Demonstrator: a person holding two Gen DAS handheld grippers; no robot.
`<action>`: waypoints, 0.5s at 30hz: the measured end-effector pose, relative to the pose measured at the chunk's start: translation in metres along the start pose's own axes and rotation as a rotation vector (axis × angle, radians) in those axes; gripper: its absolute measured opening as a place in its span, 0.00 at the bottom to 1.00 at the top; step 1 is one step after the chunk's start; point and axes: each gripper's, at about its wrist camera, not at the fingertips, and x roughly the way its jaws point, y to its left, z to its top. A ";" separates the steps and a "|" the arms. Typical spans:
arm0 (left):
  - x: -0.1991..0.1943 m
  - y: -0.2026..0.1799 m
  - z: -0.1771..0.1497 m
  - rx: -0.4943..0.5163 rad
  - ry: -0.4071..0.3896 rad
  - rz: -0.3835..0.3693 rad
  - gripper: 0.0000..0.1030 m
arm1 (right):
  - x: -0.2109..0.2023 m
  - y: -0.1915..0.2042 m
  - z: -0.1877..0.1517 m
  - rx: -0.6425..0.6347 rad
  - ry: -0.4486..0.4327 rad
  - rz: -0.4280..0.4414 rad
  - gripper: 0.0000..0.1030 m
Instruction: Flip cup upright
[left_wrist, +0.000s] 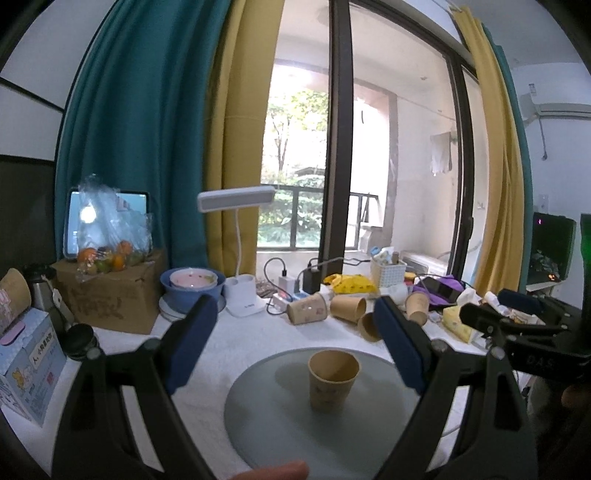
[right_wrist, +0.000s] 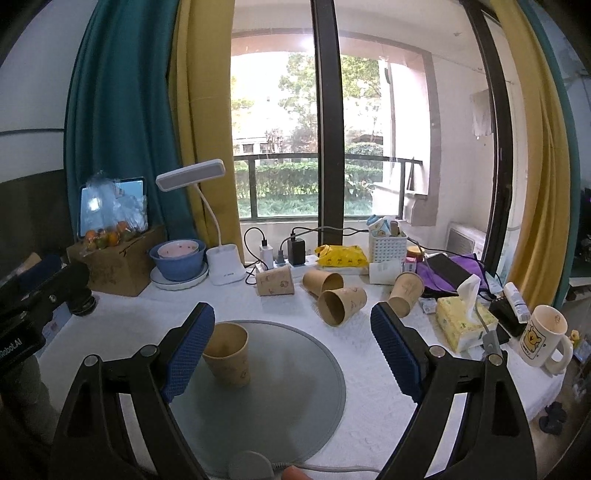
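The cup (left_wrist: 333, 380) stands upright, mouth up, on the grey mat (left_wrist: 258, 417); judged from this, the flip appears complete. Risk: any closing or sideways sweep of a finger could tip the light paper cup, since nothing restrains it. In the right wrist view the left finger (right_wrist: 188, 350) overlaps the cup's rim; contact cannot be confirmed, so a careless withdrawal there may knock it. The left gripper (left_wrist: 295, 343) is released, jaws spread wide, with the cup between and beyond its fingers, apart from both. The right gripper (right_wrist: 293, 347) is likewise released and empty, the cup lying toward its left finger. Four spare cups (right_wrist: 341, 306) lie tipped behind the mat.
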 end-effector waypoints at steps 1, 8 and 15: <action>0.000 0.000 0.000 0.000 0.001 -0.003 0.85 | 0.000 0.000 0.000 0.000 0.001 0.000 0.86; 0.001 0.000 -0.001 -0.010 0.013 -0.013 0.85 | 0.002 0.001 -0.001 -0.002 0.005 0.002 0.86; 0.003 -0.001 -0.003 -0.014 0.020 -0.022 0.85 | 0.004 0.000 -0.002 -0.002 0.010 0.005 0.86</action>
